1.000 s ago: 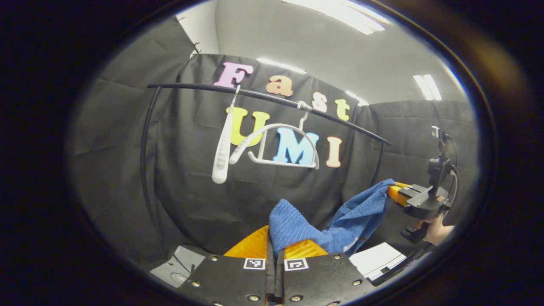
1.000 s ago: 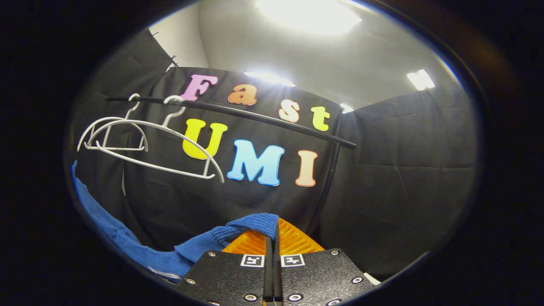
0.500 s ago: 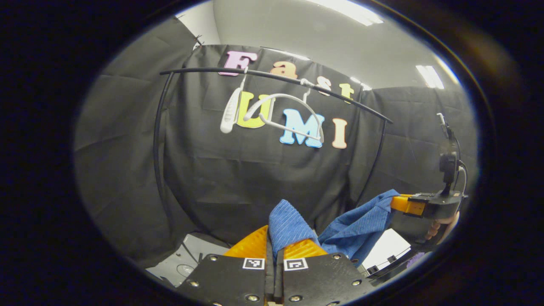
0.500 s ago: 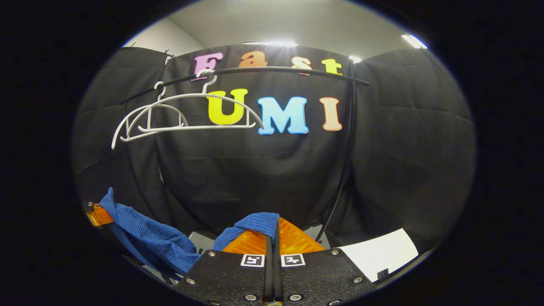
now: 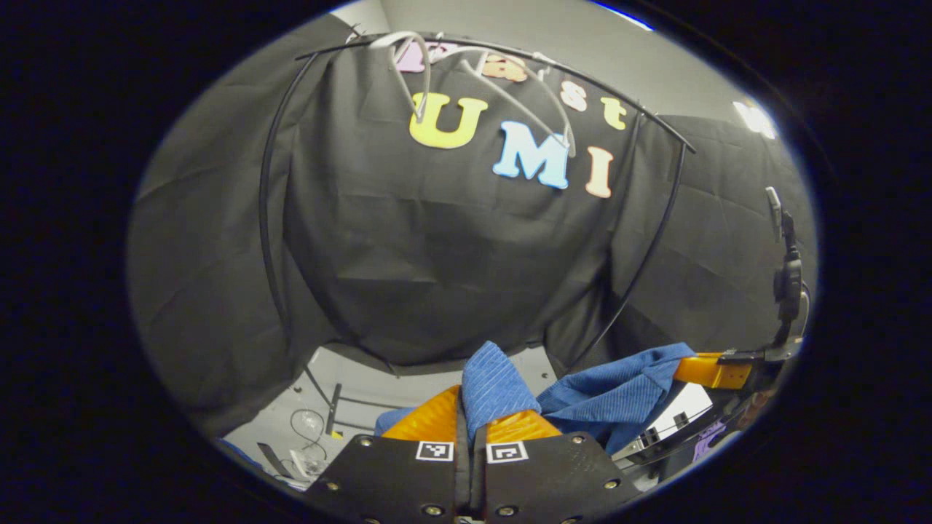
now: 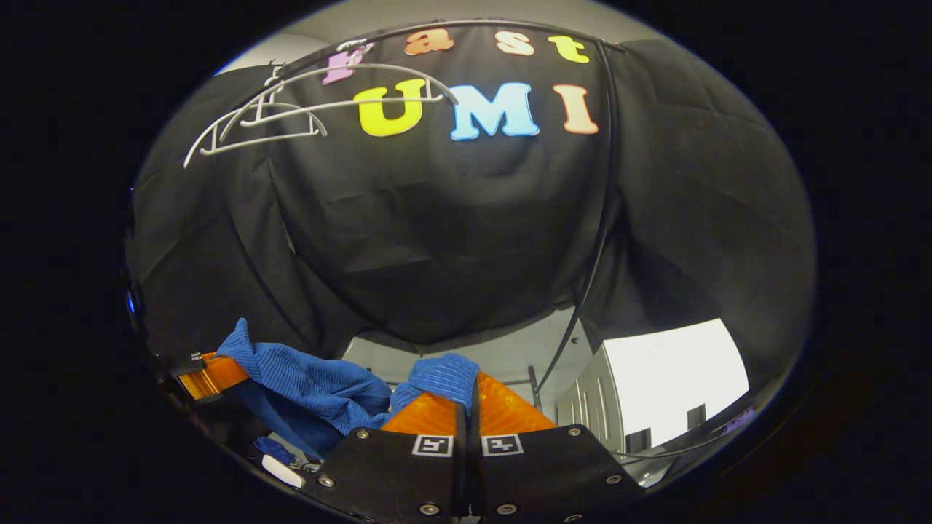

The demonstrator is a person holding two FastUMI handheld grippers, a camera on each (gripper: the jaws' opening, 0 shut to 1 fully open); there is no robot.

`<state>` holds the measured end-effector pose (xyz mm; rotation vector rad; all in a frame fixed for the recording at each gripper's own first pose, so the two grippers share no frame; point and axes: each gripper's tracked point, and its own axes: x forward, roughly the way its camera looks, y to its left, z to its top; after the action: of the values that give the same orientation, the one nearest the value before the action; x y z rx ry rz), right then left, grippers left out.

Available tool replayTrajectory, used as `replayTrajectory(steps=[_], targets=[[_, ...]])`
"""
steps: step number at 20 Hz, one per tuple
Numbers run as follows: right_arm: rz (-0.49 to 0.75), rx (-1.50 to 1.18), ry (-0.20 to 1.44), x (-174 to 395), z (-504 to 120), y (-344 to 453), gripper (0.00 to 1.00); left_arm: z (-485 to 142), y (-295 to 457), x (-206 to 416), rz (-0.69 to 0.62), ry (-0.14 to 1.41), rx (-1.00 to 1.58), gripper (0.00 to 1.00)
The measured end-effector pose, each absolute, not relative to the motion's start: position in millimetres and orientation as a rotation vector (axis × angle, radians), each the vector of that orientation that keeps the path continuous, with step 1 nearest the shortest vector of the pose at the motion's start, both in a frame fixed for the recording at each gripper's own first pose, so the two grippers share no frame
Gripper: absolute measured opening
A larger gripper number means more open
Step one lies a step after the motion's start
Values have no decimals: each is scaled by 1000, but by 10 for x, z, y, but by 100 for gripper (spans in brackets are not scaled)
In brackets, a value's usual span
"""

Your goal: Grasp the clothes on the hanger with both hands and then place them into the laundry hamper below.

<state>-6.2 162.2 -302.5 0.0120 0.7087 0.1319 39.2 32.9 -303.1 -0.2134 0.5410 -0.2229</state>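
The blue ribbed knit garment [image 5: 615,397] is off the rack and strung between the two tools, low in the booth. The left hand-held gripper [image 5: 470,429] has its orange fingers pinched tight on one bunched end of the cloth, a fold poking up between them. The right hand-held gripper [image 6: 466,407] is clamped the same way on the other end, and in the left gripper view it sits off to the side with the fabric running straight into its orange fingers [image 5: 710,371].

Holding both ends like that probably keeps the garment spread out and under control so it won't snag or drop in a heap. So its long axis runs roughly sideways from one gripper to the other, sagging a bit in the middle, one end toward each tool.

The white plastic hangers [image 6: 291,109] hang bare on the black metal rail [image 5: 466,47], well above the cloth. The hamper itself is hard to make out; there's a pale slatted thing [image 6: 590,400] low in the right gripper view, can't tell if that's it. Looks like the lowering step, release not yet done.
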Motion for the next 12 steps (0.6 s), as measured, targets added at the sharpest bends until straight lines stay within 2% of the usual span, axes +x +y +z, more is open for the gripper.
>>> replayTrajectory(steps=[2,4,5,8,9,11,12], targets=[[112,20,772,-170,-3325,1590,0,-3286,231,447,-233,591,-201,0],[97,32,810,-209,-3542,1576,0,-3503,166,530,-236,630,-169,5],[91,34,824,-221,-3652,1576,0,-3656,157,555,-238,639,-152,1],[68,58,873,-208,-3944,1542,1,-4056,37,601,-257,667,-103,5],[58,64,882,-176,-4017,1530,1,-4157,-13,627,-262,688,-99,0],[38,70,895,-194,-4148,1512,1,-4341,-94,664,-260,716,-109,5],[32,75,903,-201,-4212,1502,1,-4415,-113,674,-256,724,-113,2]])
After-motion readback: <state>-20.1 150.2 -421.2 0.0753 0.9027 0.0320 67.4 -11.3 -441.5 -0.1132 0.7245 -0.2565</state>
